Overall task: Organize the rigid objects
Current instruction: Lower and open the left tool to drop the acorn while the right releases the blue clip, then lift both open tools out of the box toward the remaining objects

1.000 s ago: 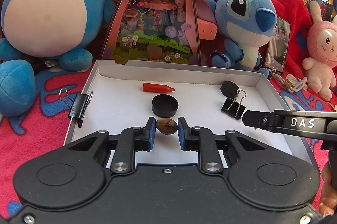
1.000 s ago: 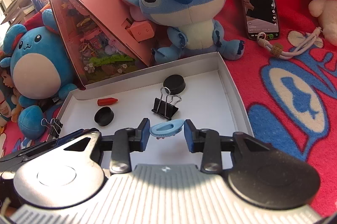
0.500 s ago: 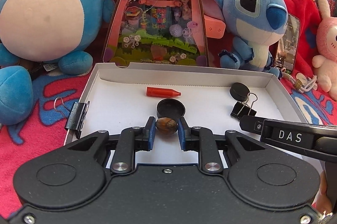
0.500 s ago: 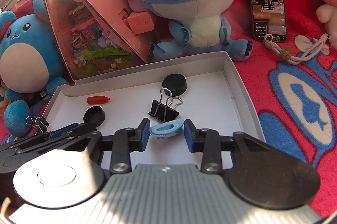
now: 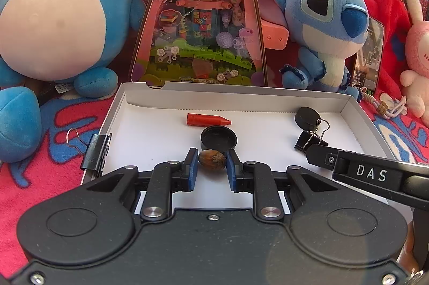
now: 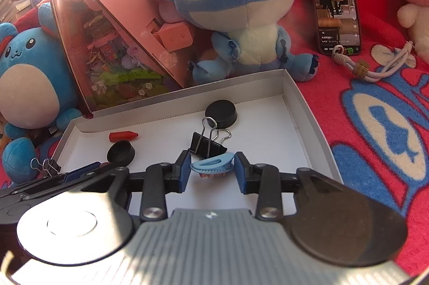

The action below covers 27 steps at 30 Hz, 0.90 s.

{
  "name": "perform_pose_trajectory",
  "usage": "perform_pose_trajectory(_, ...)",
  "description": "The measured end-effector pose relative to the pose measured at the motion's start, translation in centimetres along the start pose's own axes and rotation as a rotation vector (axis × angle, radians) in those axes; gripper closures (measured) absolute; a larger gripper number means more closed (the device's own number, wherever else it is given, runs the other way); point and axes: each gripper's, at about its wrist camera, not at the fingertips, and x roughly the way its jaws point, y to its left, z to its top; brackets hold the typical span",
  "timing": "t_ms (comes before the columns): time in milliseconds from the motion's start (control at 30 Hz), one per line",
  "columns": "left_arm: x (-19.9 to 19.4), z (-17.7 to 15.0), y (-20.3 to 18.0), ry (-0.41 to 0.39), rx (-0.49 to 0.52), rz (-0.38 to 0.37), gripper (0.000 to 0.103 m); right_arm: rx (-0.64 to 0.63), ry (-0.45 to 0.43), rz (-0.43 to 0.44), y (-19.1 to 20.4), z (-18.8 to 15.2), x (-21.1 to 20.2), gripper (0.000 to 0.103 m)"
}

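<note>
The left gripper [image 5: 211,164] is pinching a brown oval bead [image 5: 211,161] just above the white box [image 5: 150,135] floor, while the right gripper [image 6: 211,167] is clamping a blue clip [image 6: 211,164]. Both should be lowering and releasing gently, short of the black cap [image 5: 218,137] and binder clip [image 6: 207,144] beyond.

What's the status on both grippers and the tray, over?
Left gripper shut on brown bead. Right gripper shut on blue clip. Both over white tray. Binder clip close ahead of right.
</note>
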Motion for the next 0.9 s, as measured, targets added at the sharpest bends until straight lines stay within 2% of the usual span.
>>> perform_pose_trajectory(200, -0.1, -0.1, 0.0, -0.002, 0.001, -0.002, 0.08, -0.001, -0.002, 0.003, 0.0, -0.1, -0.2, 0.062)
perform_pose_trajectory(267, -0.3, -0.1, 0.1, -0.003, -0.003, -0.007, 0.074, 0.002, -0.007, 0.008, 0.0, -0.2, -0.3, 0.06)
perform_pose_trajectory(333, -0.5, -0.1, 0.1, -0.006, -0.005, -0.007, 0.064, 0.001, -0.012, 0.017, 0.0, -0.3, -0.5, 0.059)
perform_pose_trajectory(433, -0.9, -0.2, 0.2, -0.011, 0.003, -0.005, 0.059, -0.015, -0.028, 0.019, 0.0, -0.4, -1.1, 0.044)
perform_pose_trajectory(633, -2.4, -0.5, 0.5, -0.027, 0.0, -0.024, 0.049, -0.026, -0.047, 0.039, -0.2, -0.5, -2.4, 0.036)
perform_pose_trajectory(867, -5.0, -1.1, 1.1, -0.056, -0.005, -0.061, 0.043, -0.049, -0.083, 0.053, -0.6, -1.1, -4.5, 0.022)
perform_pose_trajectory(900, -5.5, -1.3, 1.1, -0.063, -0.005, -0.07, 0.038, -0.055, -0.093, 0.054, -0.7, -1.3, -5.0, 0.022)
